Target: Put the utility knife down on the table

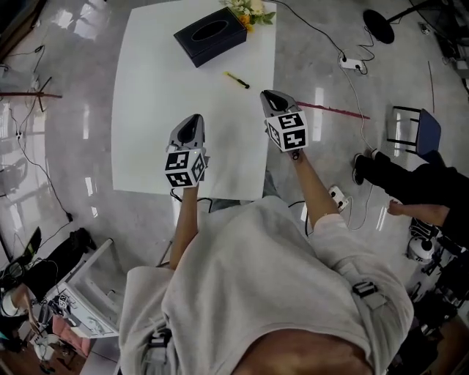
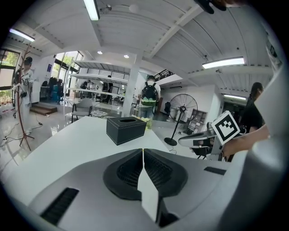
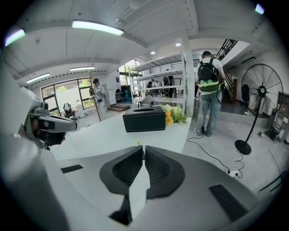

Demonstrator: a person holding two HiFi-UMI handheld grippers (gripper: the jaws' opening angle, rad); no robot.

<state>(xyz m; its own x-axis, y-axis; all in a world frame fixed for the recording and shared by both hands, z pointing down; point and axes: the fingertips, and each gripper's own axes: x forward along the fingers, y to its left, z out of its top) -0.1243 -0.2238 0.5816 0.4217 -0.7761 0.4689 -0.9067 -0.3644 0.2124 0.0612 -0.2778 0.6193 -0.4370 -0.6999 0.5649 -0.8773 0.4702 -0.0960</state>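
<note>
Fingers of the right gripper pressed together, empty; left gripper likewise. One utility knife lies on the white table, near the one black tissue box, on its gripper-facing side; box contents indiscernible. Flowers sit just beyond the box.

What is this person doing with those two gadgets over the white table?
A person holds a left gripper and a right gripper above a white table. The small yellow-and-black utility knife lies on the table, between the black tissue box and the right gripper, touched by neither tool. Both grippers have their jaws together with nothing between them, so the knife looks already put down.
</note>
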